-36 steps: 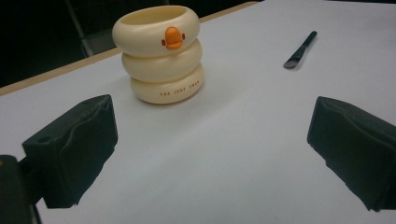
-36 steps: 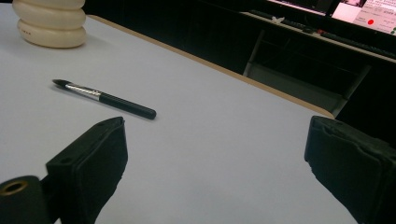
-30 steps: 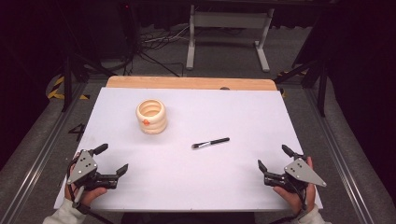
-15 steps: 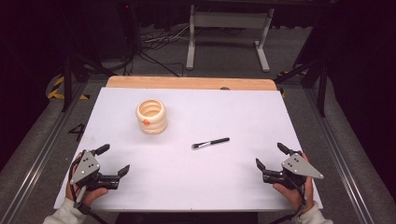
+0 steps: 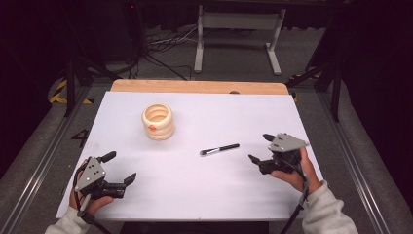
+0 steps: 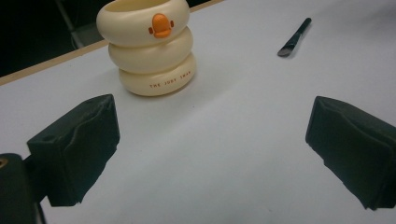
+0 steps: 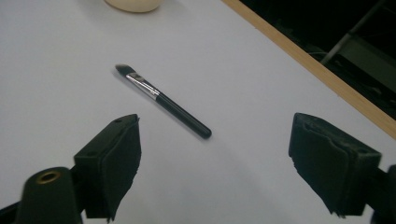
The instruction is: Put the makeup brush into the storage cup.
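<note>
A: Left gripper [image 5: 117,171] is sitting near the table's front-left corner, jaws gaping wide, nothing between them. The cream ringed cup [image 5: 158,121] is standing further back.

B: Centre now, the makeup brush [image 5: 219,149] is lying flat, looking light, thin and slick; mid-handle seems the spot.

A: Right gripper [image 5: 260,148] is hovering just beside it, jaws just been narrowing, gripping nothing. Nothing is blocking the way.

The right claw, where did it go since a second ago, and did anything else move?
The right claw moved up the table toward the black brush, and its jaws have just been closing a bit, with nothing between them yet. The brush, the cream ring-shaped cup and the left claw stayed where they were. Nothing was picked up or let go.
</note>
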Motion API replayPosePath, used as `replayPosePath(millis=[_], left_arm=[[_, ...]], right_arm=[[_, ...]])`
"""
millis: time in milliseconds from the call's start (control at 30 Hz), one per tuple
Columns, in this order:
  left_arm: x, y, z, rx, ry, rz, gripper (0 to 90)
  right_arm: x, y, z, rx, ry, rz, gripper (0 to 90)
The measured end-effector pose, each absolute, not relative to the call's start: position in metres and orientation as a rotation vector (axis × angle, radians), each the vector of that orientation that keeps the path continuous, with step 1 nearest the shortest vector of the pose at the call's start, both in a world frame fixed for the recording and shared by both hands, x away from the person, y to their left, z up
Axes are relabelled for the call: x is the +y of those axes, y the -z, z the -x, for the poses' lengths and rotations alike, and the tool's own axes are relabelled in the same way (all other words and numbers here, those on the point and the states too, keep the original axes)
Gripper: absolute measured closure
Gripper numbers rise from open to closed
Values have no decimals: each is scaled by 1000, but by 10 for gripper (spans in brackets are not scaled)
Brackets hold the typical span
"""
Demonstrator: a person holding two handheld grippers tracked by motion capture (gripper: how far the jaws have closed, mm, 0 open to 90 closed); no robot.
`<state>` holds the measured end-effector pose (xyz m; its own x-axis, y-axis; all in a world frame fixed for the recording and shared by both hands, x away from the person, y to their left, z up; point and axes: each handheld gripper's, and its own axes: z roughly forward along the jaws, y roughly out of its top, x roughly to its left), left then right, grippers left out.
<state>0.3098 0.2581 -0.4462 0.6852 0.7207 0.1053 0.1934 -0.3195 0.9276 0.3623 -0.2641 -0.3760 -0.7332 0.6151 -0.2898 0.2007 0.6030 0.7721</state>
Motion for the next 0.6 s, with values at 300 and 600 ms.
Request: replayPosePath(millis=[300,600], left_arm=[[257,447,-310,707,-629,-1862,39],[256,447,-310,697,-619,-1865,44]], right_arm=[[-202,364,-407,2550,-754,-413,291],[-155,384,-442,2698,-503,-259,404]])
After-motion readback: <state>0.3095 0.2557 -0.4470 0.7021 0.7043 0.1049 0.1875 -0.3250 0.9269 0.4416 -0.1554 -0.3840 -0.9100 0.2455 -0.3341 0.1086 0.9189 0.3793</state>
